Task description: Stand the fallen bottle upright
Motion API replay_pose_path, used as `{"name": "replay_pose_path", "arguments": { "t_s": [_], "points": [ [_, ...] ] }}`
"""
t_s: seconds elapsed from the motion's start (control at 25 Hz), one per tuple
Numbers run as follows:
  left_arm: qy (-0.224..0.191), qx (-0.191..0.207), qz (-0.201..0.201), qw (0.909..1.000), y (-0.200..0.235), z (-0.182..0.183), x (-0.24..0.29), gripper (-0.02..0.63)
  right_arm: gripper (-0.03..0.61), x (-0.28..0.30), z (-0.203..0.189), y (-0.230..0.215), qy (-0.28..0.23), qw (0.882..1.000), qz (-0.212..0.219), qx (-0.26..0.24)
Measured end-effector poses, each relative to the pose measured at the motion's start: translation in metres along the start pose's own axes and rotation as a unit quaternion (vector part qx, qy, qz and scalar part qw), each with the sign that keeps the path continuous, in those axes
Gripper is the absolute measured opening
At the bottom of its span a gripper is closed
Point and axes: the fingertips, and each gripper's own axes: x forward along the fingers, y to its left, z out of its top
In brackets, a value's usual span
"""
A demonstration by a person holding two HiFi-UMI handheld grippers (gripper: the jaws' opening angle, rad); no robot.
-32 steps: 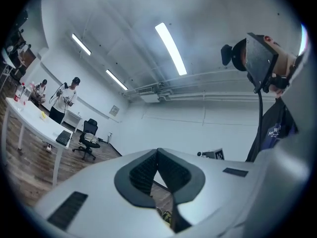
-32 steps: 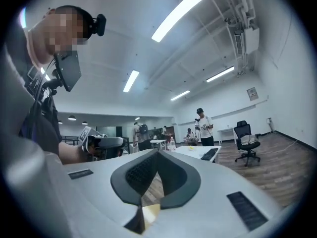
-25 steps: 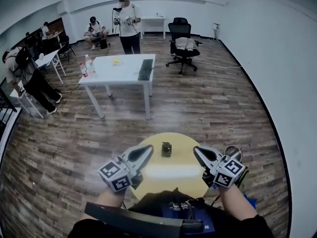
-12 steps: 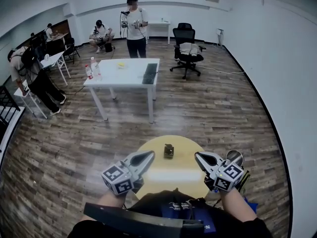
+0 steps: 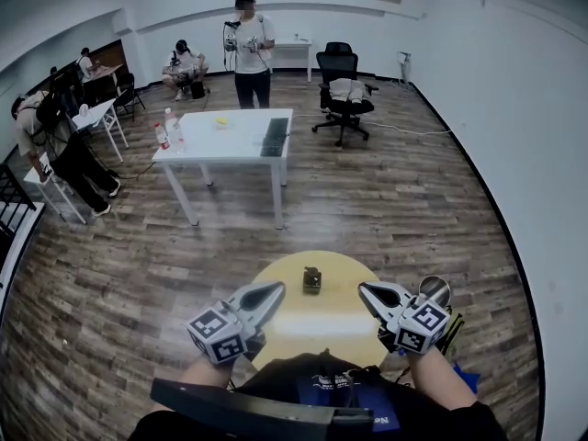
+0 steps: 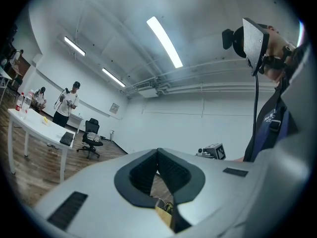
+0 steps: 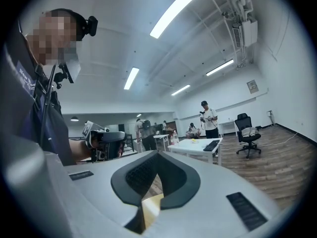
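Over the near edge of a round yellow table (image 5: 317,324), the left gripper (image 5: 278,288) and the right gripper (image 5: 364,288) are held level and well apart. Each points inward toward the table's middle. Both have their jaws pressed together at the tips, and neither has anything in its grip. Through the opening behind each pair of tips only a sliver of yellow tabletop and floor shows.

Between the two grippers and a little farther off is the bottle (image 5: 312,278), small and dark. It sits on the far half of the tabletop, touched by neither gripper. It is too small to tell whether it lies on its side.

Beyond the round table, across the wooden floor (image 5: 413,200), a white table (image 5: 230,145) stands to the far left. It carries a dark keyboard (image 5: 273,136) near its right end and two drink bottles (image 5: 167,129) at its left end. A person (image 5: 251,49) stands behind it, and a black office chair (image 5: 342,90) is farther right.
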Motion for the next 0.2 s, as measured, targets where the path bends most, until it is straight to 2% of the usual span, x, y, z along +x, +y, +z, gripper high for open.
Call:
{"name": "replay_pose_path", "arguments": {
  "t_s": [0.2],
  "points": [
    [0.000,-0.003,-0.001,1.0000,0.0015,-0.0008,0.0030,0.003,0.011,0.0016,0.0011,-0.0008,0.002,1.000,0.005,-0.012]
  ]
}}
